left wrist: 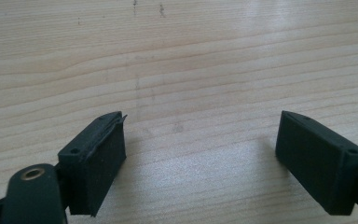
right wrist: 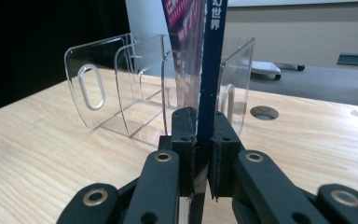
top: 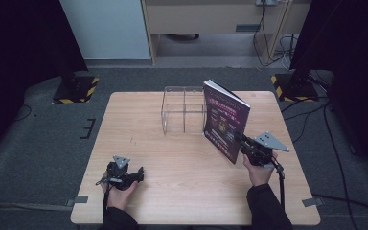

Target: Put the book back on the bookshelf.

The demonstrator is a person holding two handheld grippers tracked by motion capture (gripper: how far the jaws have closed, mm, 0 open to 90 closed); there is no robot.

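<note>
A book point(top: 226, 120) is held upright above the desk point(top: 182, 167), near its right edge, clamped at its lower spine edge between the closed jaws of the right hand-held gripper point(top: 243, 140). Just beside it, toward the far edge, a clear rack point(top: 184, 111) with dividers is seen. The left hand-held gripper point(top: 135, 175) is rested near the near-left corner, jaws wide apart and empty. The carrying step is judged to be in hand; next, the book would need to be lined up with a slot and lowered in
</note>
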